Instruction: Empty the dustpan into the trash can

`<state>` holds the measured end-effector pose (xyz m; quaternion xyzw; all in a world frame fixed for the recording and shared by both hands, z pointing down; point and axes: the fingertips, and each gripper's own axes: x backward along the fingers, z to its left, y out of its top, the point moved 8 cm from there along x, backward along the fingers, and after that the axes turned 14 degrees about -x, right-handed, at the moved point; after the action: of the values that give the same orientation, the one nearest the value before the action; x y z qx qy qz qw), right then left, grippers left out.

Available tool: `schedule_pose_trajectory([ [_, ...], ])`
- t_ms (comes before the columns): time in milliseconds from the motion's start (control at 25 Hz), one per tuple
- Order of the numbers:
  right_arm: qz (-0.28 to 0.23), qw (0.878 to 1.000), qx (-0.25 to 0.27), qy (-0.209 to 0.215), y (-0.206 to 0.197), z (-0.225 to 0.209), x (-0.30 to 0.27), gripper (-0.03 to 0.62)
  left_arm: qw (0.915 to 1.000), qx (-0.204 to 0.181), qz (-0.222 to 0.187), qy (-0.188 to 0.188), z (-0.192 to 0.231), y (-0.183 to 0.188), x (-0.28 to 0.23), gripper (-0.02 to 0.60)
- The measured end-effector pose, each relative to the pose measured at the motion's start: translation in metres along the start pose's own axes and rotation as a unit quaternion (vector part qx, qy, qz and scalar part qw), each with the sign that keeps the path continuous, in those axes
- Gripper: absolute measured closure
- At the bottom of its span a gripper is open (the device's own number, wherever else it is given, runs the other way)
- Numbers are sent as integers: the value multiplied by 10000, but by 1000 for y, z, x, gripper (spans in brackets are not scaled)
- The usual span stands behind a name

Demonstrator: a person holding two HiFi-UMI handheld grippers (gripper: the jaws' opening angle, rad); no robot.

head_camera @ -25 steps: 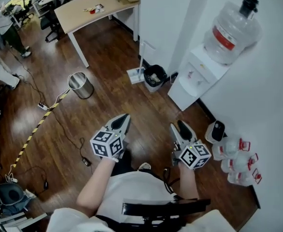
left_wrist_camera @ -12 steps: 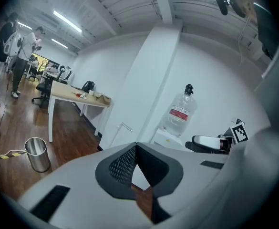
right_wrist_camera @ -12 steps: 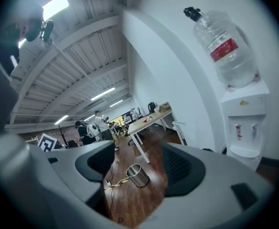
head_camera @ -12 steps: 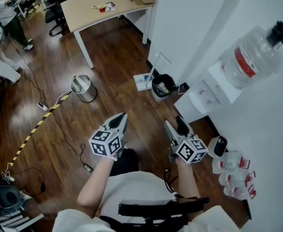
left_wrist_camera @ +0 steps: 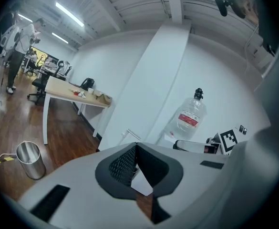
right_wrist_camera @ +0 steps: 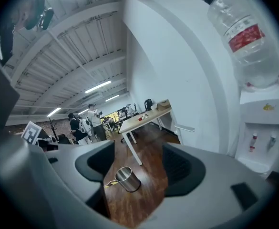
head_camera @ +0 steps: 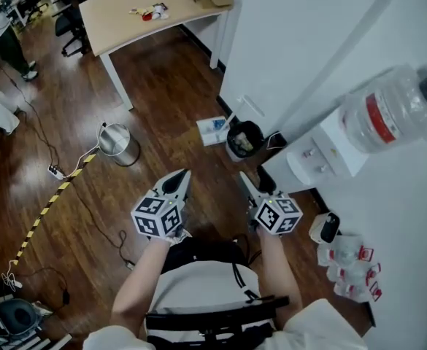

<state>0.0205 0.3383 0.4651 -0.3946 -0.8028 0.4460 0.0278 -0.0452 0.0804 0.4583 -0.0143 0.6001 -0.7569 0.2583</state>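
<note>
A white dustpan (head_camera: 213, 130) stands on the wood floor against the wall, its long handle (head_camera: 252, 106) leaning up the wall. Right beside it is a small black trash can (head_camera: 244, 138) with scraps inside. Both grippers are held out level at waist height, short of them. My left gripper (head_camera: 182, 176) is shut and holds nothing; its pads meet in the left gripper view (left_wrist_camera: 136, 149), with a patch of the white dustpan (left_wrist_camera: 141, 184) showing below them. My right gripper (head_camera: 253, 179) is open and holds nothing, its pads wide apart in the right gripper view (right_wrist_camera: 138, 149).
A round metal bin (head_camera: 117, 144) stands left on the floor, with a yellow-black cable (head_camera: 45, 210) running from it. A wooden desk (head_camera: 155, 13) is at the back. A water dispenser (head_camera: 321, 163) with a big bottle (head_camera: 392, 108) stands right of the trash can, with jugs (head_camera: 352, 268) by the wall.
The person has walked forward: the dustpan and black trash can are nearer, and both grippers have come along with them. The water dispenser has slid to the right.
</note>
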Motion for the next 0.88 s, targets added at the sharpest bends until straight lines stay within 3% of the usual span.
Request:
schedule_pose_trajectory([
  [280,-65,9994,271,-221,14,-20,-68,253,9996,215,64,-187,29,7,-52,593],
  [440,-99,9987,266,-415,20,-45,-115,253,9993,111,168,-300,46,14,-93,593],
  [880,-149,9940,244,-1058,16,-127,-241,253,9952,96,816,-531,105,-3,-212,593],
])
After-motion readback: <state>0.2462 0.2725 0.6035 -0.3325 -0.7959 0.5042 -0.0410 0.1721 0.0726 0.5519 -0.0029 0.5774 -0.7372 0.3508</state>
